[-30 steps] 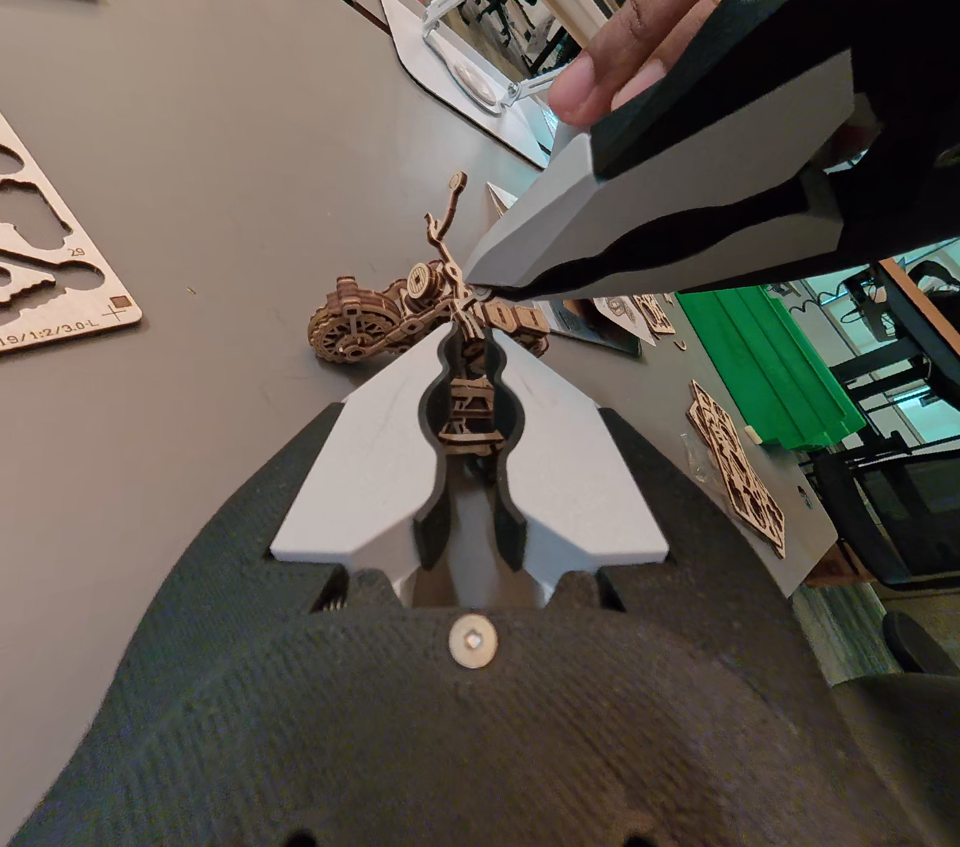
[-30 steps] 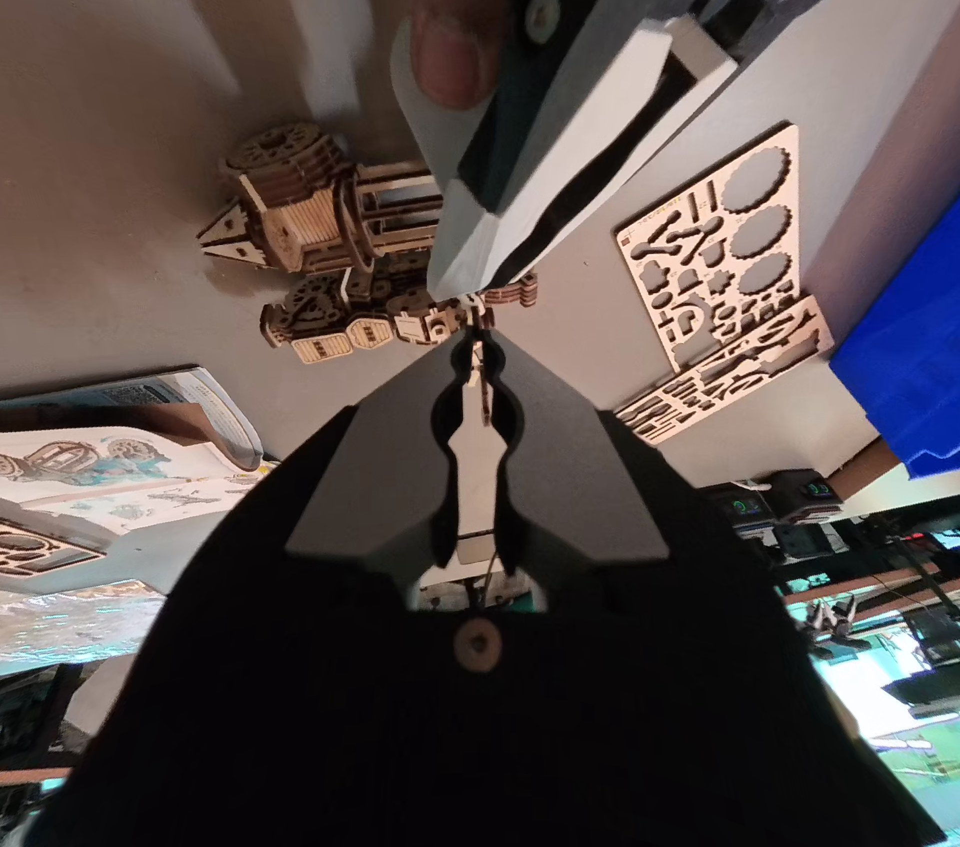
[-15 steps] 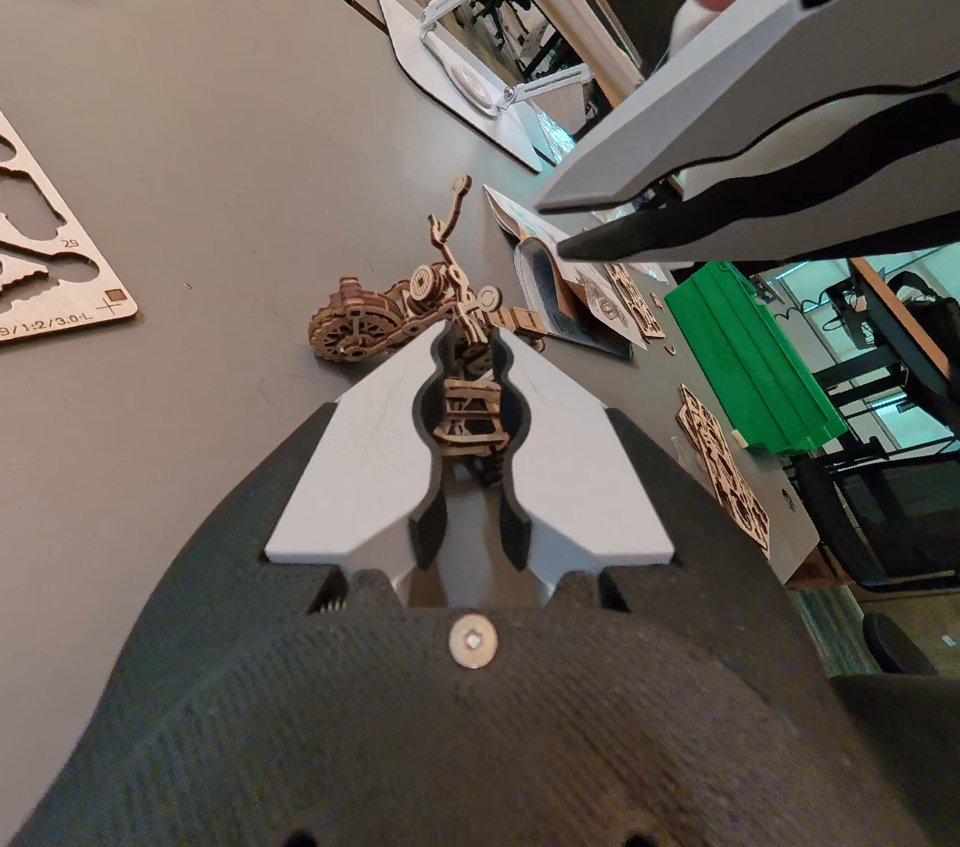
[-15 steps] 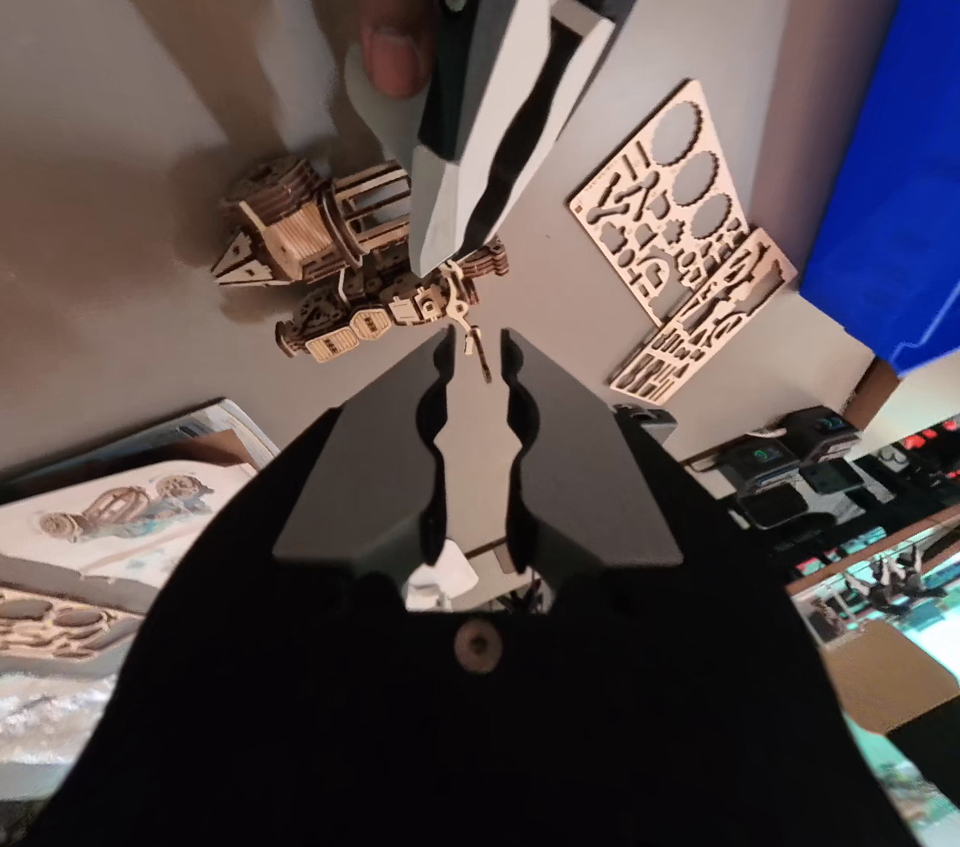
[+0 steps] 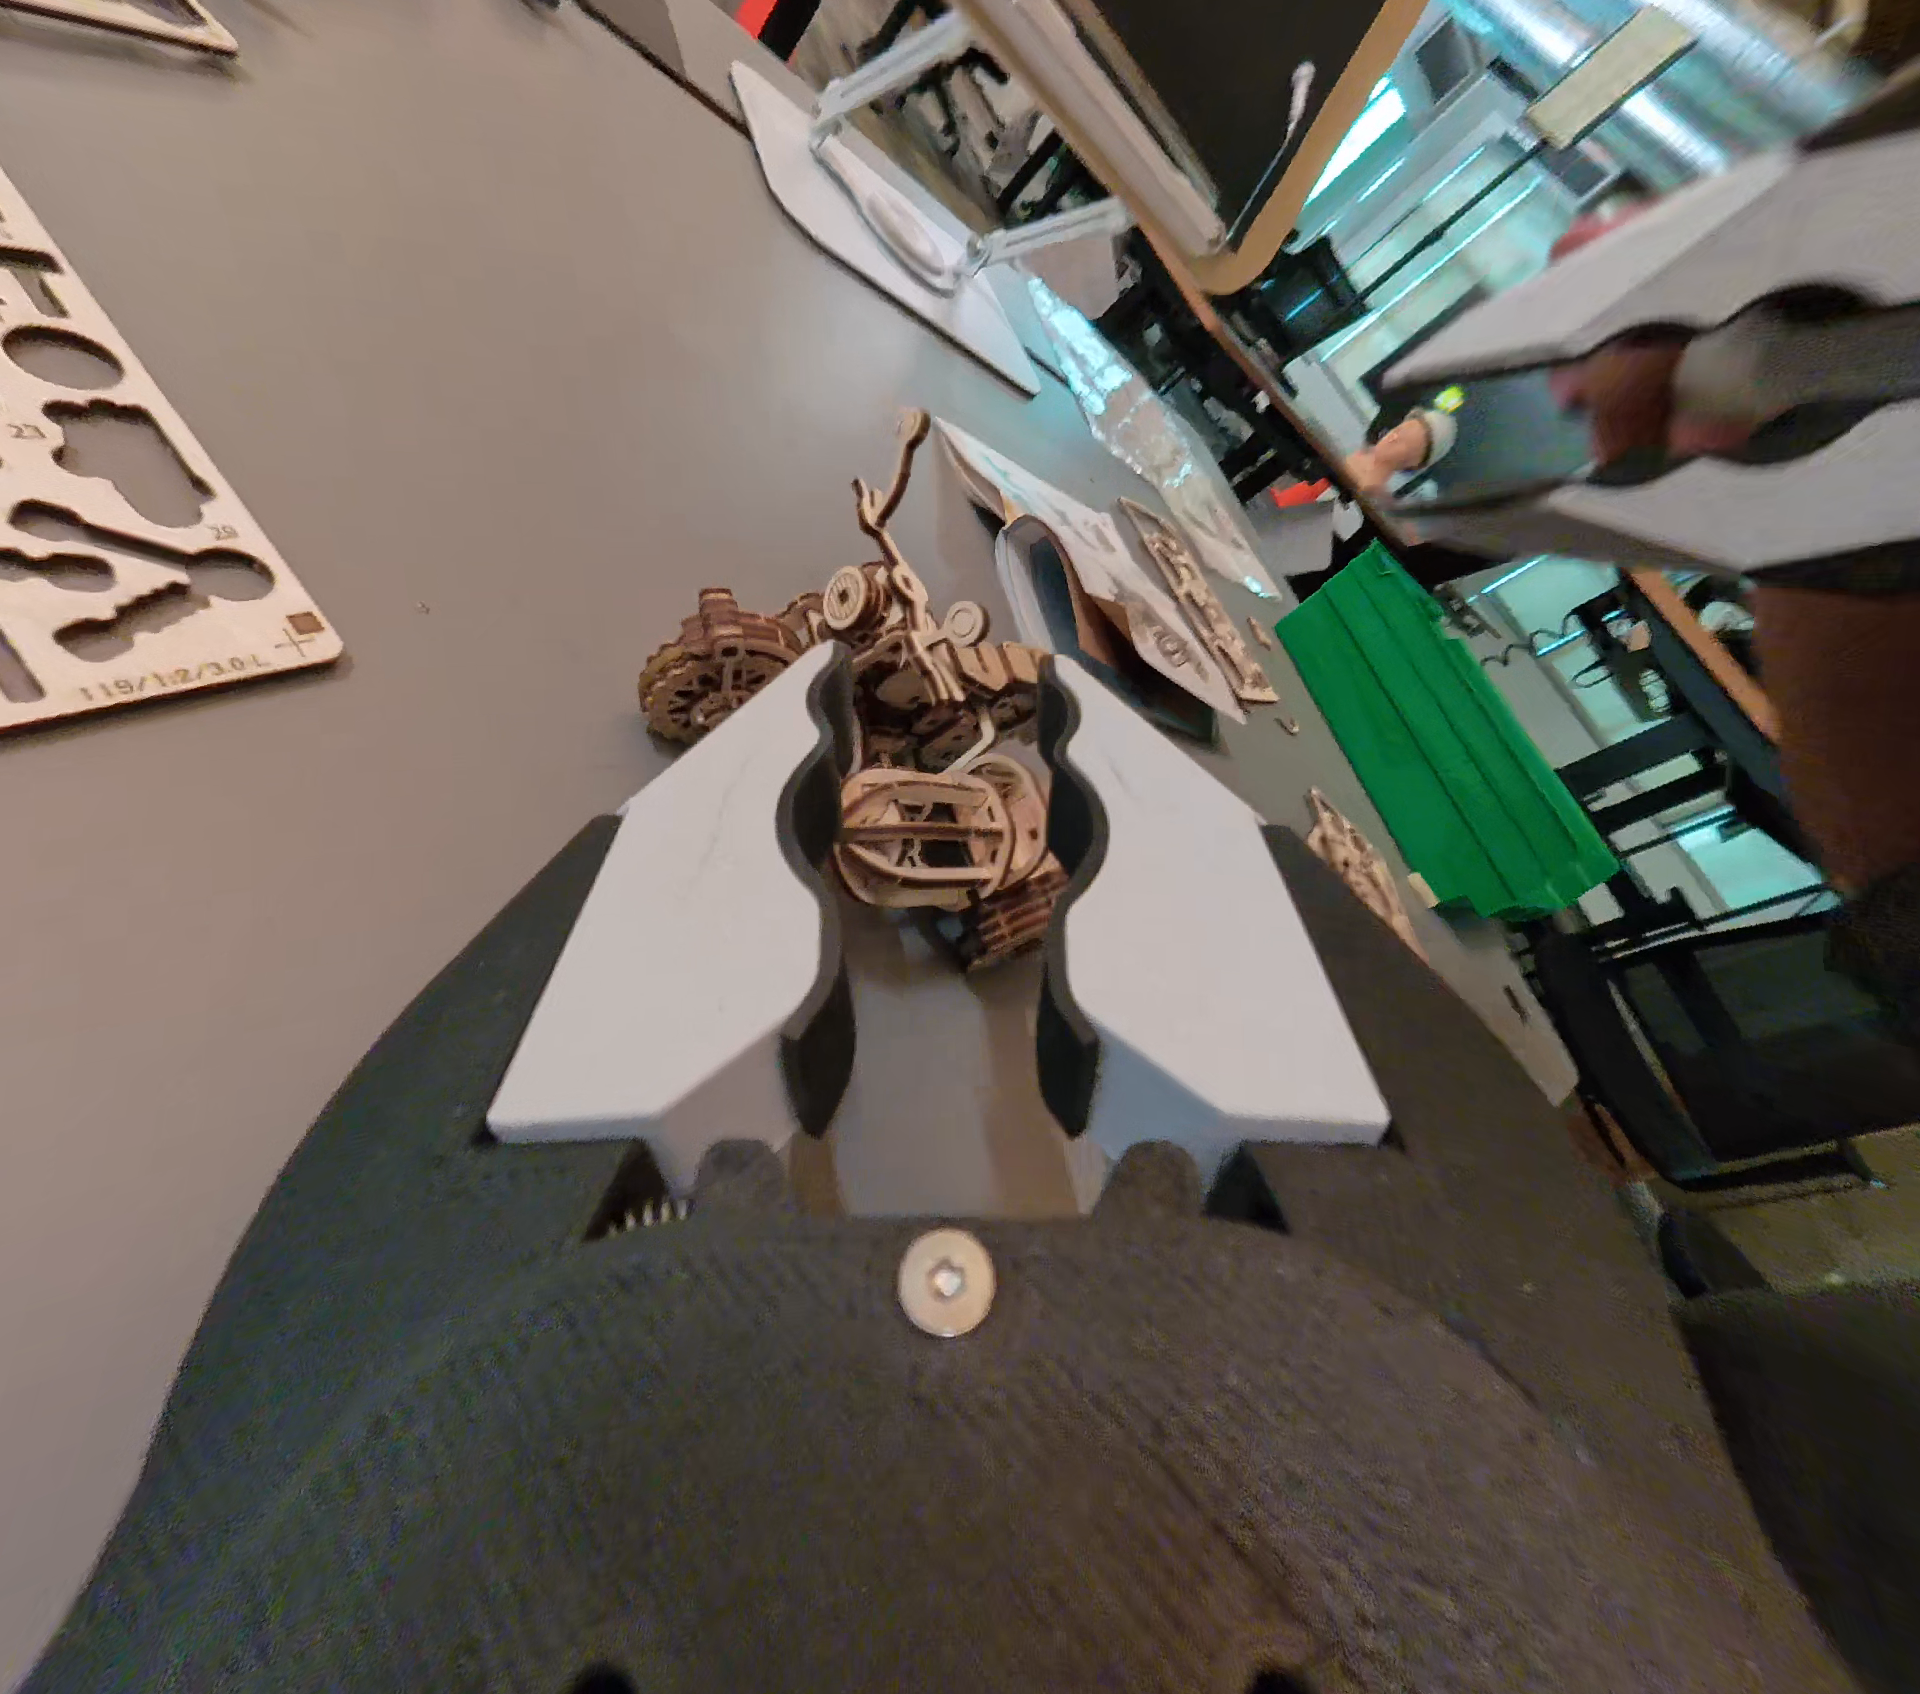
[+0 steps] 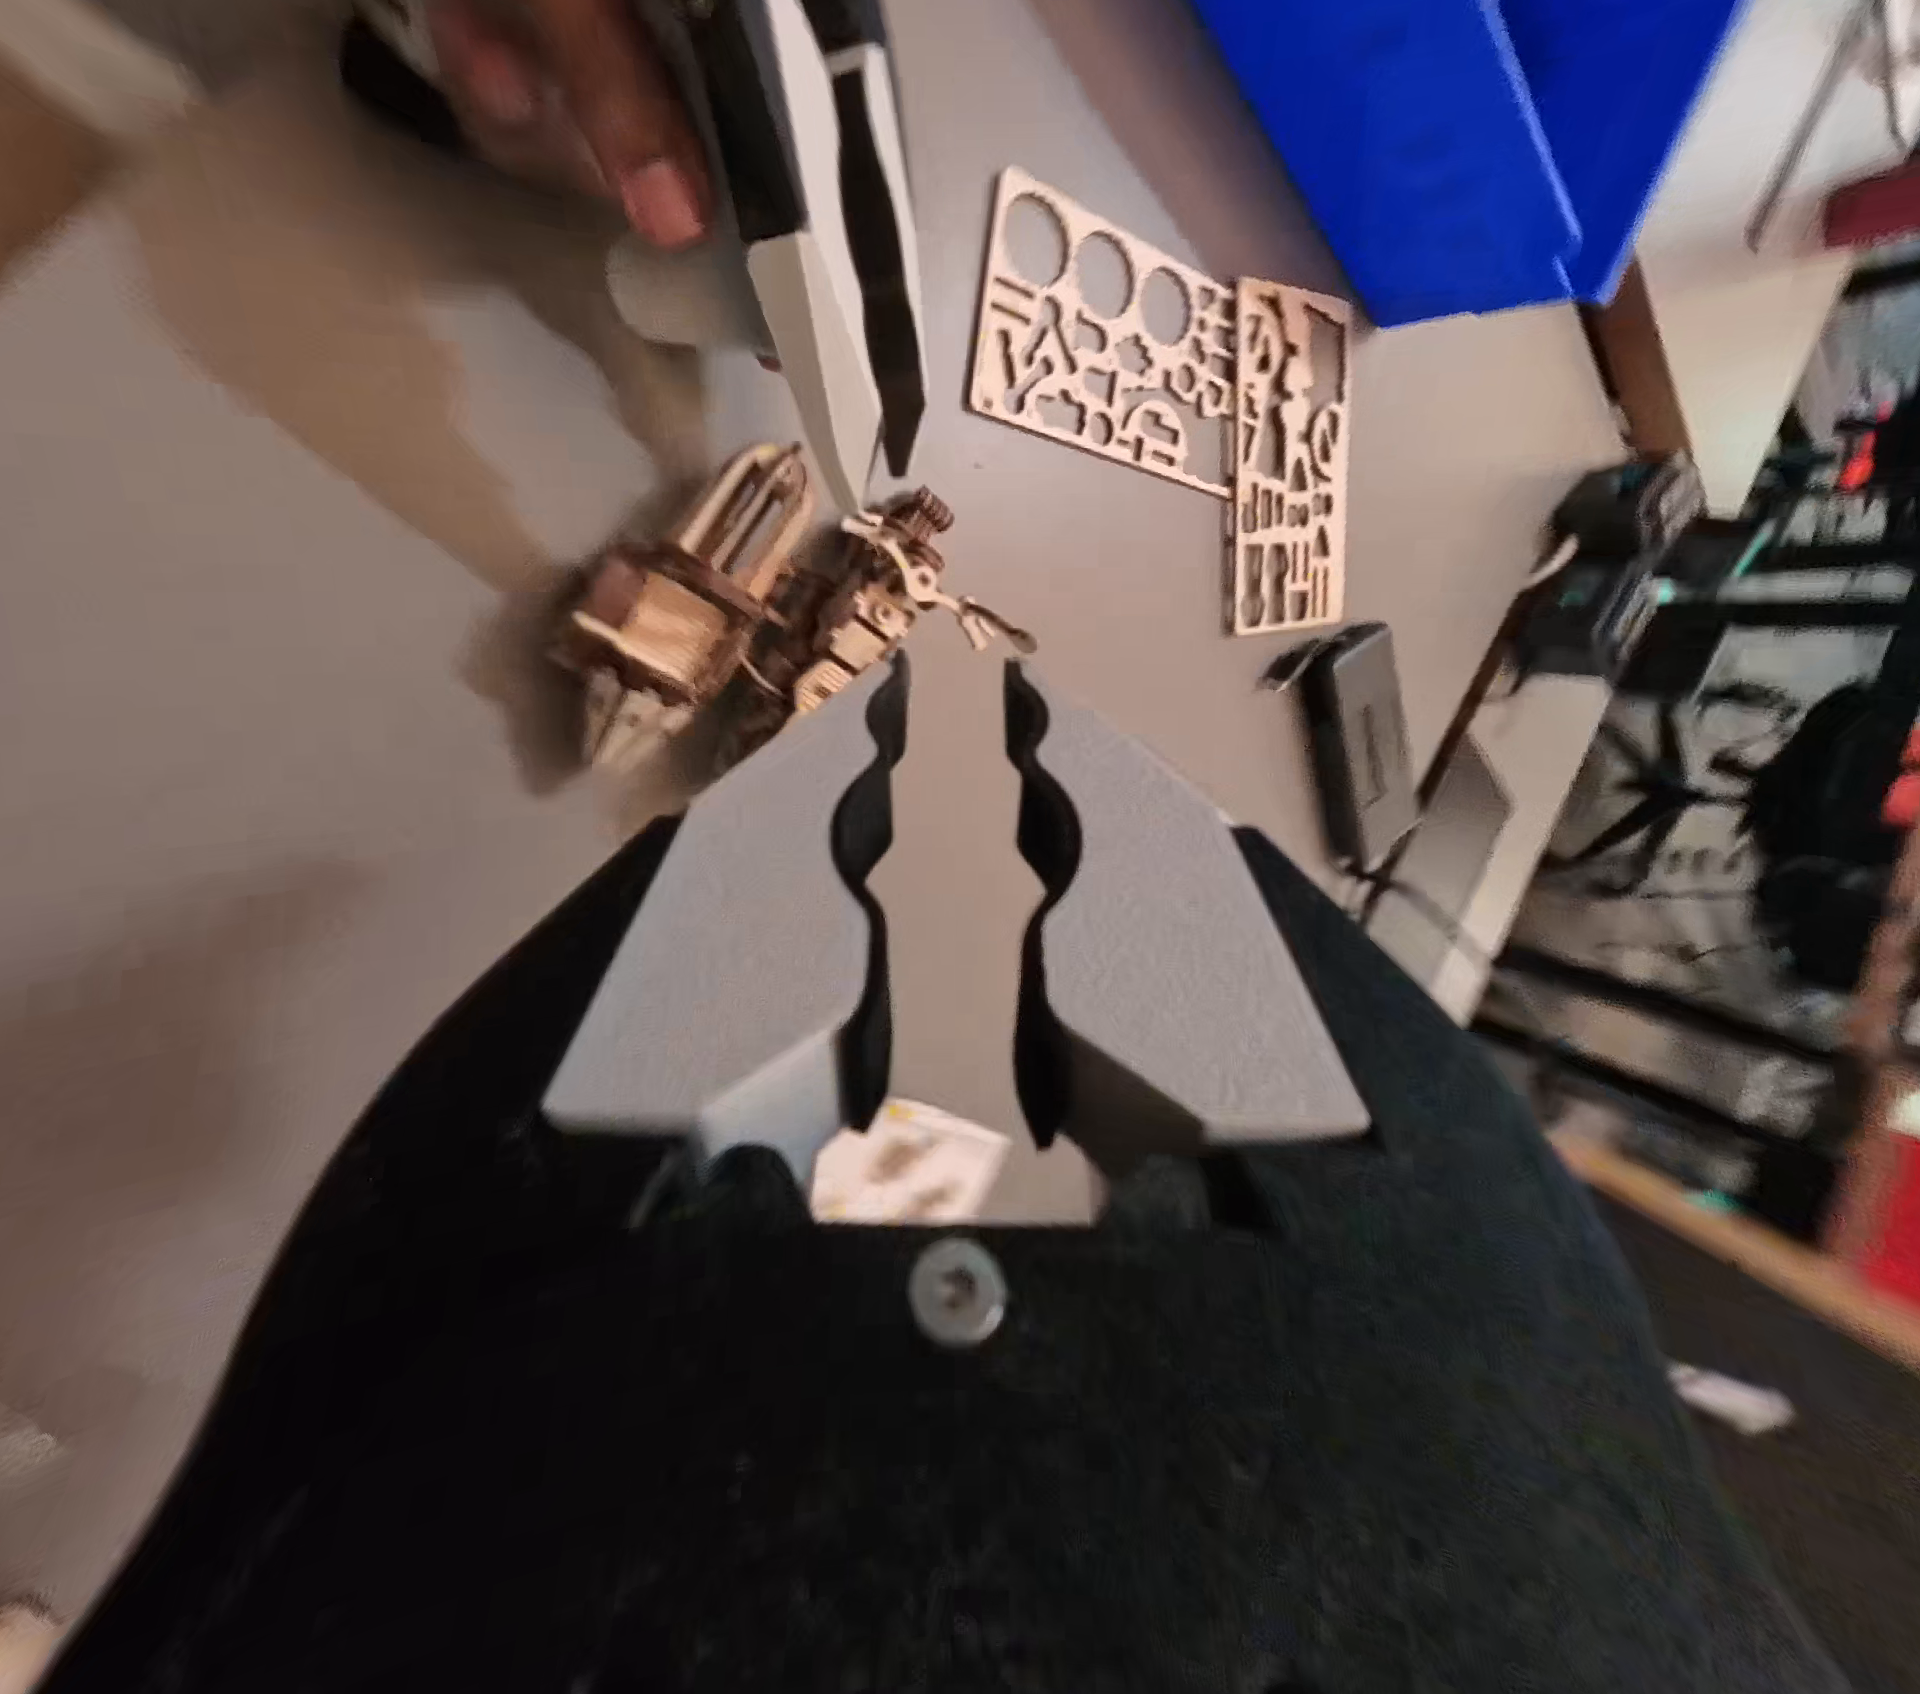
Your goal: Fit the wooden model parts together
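The wooden motorcycle model with a sidecar (image 5: 935, 771) stands on the grey table (image 5: 468, 294), its handlebar (image 5: 885, 501) sticking up. My left gripper (image 5: 940, 678) is open, with its fingers on either side of the model's sidecar end. In the right wrist view the left gripper (image 6: 873, 481) points down at the model (image 6: 873, 595), jaws slightly apart. My right gripper (image 6: 956, 668) is open and empty, drawn back from the model. It also shows at the upper right of the left wrist view (image 5: 1392, 439), high above the table.
Punched plywood part sheets (image 5: 125, 501) (image 6: 1101, 356) lie on the table. An instruction booklet (image 5: 1091, 543), more part sheets and a green bin (image 5: 1434, 730) lie beyond the model. A blue bin (image 6: 1403, 34) and a black device (image 6: 1361, 740) sit near the table edge.
My right gripper opened, let go of the handlebar and pulled away from the model. My left gripper's fingers spread wider around the model.
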Motion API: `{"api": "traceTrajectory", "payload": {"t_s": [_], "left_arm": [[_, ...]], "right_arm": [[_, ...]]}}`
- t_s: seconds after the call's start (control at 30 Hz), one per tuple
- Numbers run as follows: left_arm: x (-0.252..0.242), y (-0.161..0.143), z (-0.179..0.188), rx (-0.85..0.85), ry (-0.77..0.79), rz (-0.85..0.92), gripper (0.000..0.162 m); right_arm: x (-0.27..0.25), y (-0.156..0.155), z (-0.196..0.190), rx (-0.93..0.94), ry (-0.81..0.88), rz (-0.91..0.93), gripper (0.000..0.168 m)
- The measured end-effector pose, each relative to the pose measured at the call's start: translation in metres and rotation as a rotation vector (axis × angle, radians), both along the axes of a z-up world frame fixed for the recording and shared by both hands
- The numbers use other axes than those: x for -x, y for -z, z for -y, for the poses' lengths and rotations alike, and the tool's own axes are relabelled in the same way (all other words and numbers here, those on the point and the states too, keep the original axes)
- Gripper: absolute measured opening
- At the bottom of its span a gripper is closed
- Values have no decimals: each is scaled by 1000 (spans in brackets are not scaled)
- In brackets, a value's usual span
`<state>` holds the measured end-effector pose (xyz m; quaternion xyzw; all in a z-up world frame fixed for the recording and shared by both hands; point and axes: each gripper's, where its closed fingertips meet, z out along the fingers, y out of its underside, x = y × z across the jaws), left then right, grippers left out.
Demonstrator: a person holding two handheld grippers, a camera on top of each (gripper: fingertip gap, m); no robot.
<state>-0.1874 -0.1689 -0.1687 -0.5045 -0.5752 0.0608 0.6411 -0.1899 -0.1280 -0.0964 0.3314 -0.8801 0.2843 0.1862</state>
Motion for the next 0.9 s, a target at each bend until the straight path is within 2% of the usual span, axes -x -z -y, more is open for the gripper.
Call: {"api": "traceTrajectory", "payload": {"t_s": [0.1,0.2,0.33,0.43,0.53,0.63,0.77,0.9], "left_arm": [[-3,-11,15,-55,-26,-43,35],[-8,-20,35,-82,-71,-85,37],[-19,-31,60,-27,-142,-150,35],[-25,-36,58,110,-176,-191,35],[-34,-42,20,271,-153,-240,35],[-46,-38,-45,380,-75,-254,34],[-64,-11,-110,462,-78,-190,18],[-70,-1,-127,507,-178,-152,1]], "right_arm": [[-4,3,-27,218,252,191,25],[-19,30,-65,365,456,363,34],[-38,70,-127,417,651,299,47],[-47,74,-168,520,762,323,62],[-56,66,-197,666,852,559,75],[-58,59,-220,732,893,669,72],[-54,68,-240,695,922,585,57],[-58,83,-249,630,927,505,54]]}}
